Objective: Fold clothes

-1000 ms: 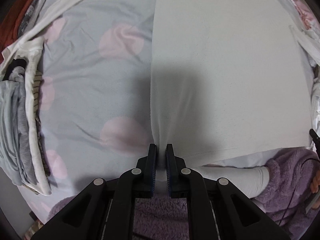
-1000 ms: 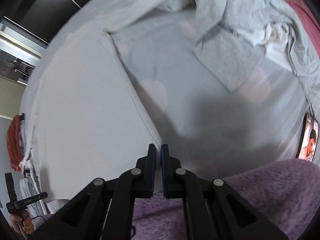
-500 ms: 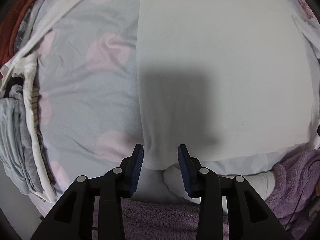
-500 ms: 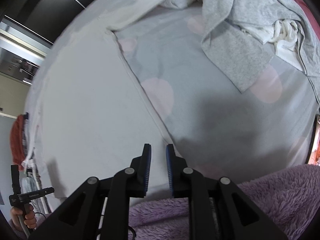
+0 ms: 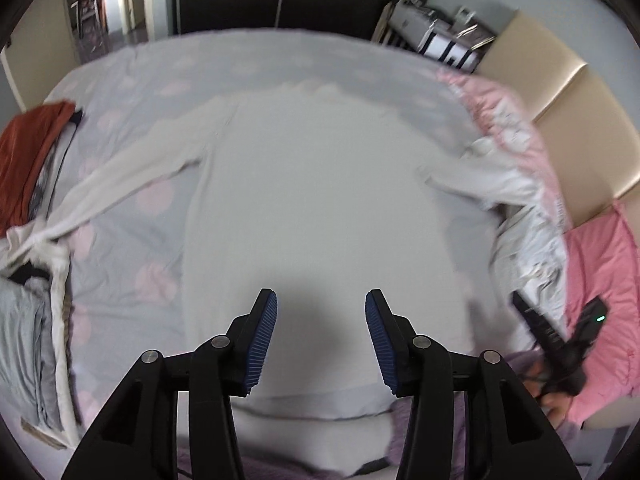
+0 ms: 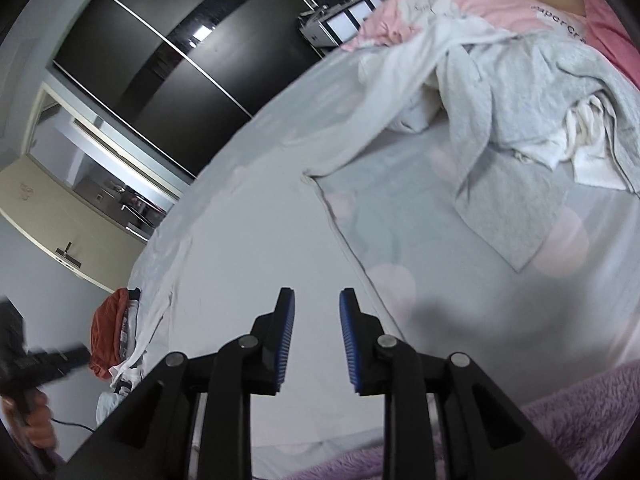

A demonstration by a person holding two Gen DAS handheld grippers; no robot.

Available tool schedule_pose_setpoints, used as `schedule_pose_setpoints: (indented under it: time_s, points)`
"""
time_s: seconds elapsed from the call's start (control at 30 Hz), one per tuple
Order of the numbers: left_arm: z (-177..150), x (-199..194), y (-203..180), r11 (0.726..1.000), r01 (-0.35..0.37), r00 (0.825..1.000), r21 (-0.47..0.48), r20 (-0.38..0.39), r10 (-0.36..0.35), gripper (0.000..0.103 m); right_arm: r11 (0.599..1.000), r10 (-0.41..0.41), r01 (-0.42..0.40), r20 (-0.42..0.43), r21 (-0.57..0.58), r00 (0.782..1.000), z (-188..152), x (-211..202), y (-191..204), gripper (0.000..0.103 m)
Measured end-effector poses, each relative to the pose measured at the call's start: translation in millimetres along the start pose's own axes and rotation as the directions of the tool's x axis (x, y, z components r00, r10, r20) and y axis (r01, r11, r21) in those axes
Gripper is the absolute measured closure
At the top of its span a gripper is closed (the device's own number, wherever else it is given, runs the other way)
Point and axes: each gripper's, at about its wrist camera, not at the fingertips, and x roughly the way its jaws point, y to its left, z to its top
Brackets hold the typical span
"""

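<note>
Shirt: white, long-sleeved, spread flat across the middle of the bed, hem nearest the cameras, sleeves flung out to either side.
Left gripper: released, jaws just been opening, nothing between the blue pads, up above the hem.
Right gripper: released too, jaws just been opening, gap narrower, bare cloth showing through it, over the shirt's side edge.
Bedsheet: pale grey with pink dots, under the shirt.
Folded stack: rust-red piece on top, at the bed's left edge, one sleeve reaching toward it.
Loose pile: grey and white garments heaped against the pink bedding, well apart from the shirt's body.
Purple fleece: at the near edge, beneath the tongs.
</note>
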Motion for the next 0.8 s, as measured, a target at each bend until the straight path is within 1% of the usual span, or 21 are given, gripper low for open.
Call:
schedule_pose_setpoints:
  time_s: [0.13, 0.23, 0.27, 0.33, 0.43, 0.5, 0.57, 0.63, 0.67, 0.7, 0.8]
  points:
    - [13, -7, -44, 0.996, 0.048, 0.994, 0.076, 0.095, -0.055, 0.055, 1.000, 0.018, -0.018, 0.007, 0.015, 1.000, 5, 2, 0, 0.080]
    - [21, -9, -73, 0.989, 0.089, 0.984, 0.121, 0.141, -0.106, 0.051, 1.000, 0.022, -0.023, 0.028, 0.020, 0.999, 11, 2, -4, 0.080]
    - [24, -9, -80, 0.986, 0.097, 0.981, 0.135, 0.153, -0.117, 0.048, 1.000, 0.018, -0.019, 0.033, 0.021, 0.999, 12, -3, -2, 0.080]
    - [31, -2, -91, 0.983, 0.102, 0.976, 0.155, 0.174, -0.128, 0.047, 1.000, 0.021, -0.021, 0.039, 0.018, 0.999, 17, -8, 0, 0.080]
    - [40, 18, -88, 0.985, 0.089, 0.976, 0.145, 0.184, -0.116, 0.047, 1.000, 0.028, -0.028, 0.036, 0.011, 0.999, 29, -15, 3, 0.080]
    - [45, 31, -80, 0.991, 0.056, 0.976, 0.125, 0.202, -0.081, 0.047, 0.999, 0.035, -0.035, 0.029, 0.010, 0.999, 40, -20, 3, 0.080]
    - [51, 49, -69, 0.995, 0.001, 0.974, 0.099, 0.227, -0.024, 0.047, 0.999, 0.044, -0.044, 0.024, 0.007, 0.999, 53, -26, 1, 0.080]
    - [56, 71, -54, 0.996, -0.056, 0.972, 0.065, 0.231, 0.040, 0.047, 0.999, 0.050, -0.050, 0.010, -0.005, 0.999, 71, -33, -5, 0.080]
    - [59, 82, -46, 0.996, -0.080, 0.972, 0.046, 0.225, 0.067, 0.047, 0.999, 0.037, -0.036, 0.006, -0.016, 0.999, 82, -39, -10, 0.080]
    - [61, 92, -38, 0.996, -0.086, 0.975, 0.024, 0.208, 0.080, 0.047, 1.000, 0.016, -0.016, 0.004, -0.027, 1.000, 94, -46, -15, 0.080]
    - [64, 123, -14, 0.997, -0.068, 0.984, -0.030, 0.160, 0.072, 0.047, 0.996, -0.058, 0.060, 0.026, -0.065, 0.998, 133, -72, -32, 0.080]
